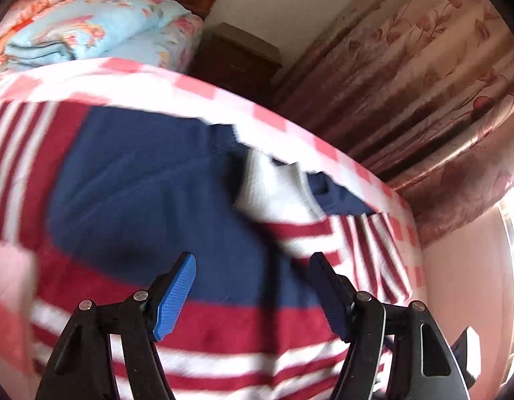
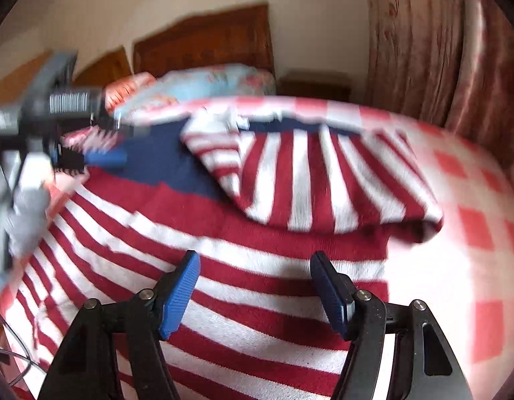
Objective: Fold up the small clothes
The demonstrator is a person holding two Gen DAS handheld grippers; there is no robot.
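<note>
A small knit sweater [image 1: 150,180] with red and white stripes and a navy chest panel lies on the bed; it also shows in the right wrist view [image 2: 257,286]. One striped sleeve [image 2: 317,173] is folded across the body. My left gripper [image 1: 253,260] is open and empty just above the navy panel. My right gripper [image 2: 255,260] is open and empty over the striped lower body. The left gripper also shows, blurred, at the left of the right wrist view [image 2: 100,158].
The sweater lies on a pink and white checked bedsheet [image 2: 457,233]. Folded floral quilts [image 1: 90,30] lie at the wooden headboard [image 2: 203,40]. A dark nightstand [image 1: 236,56] and patterned curtains [image 1: 423,83] stand beside the bed.
</note>
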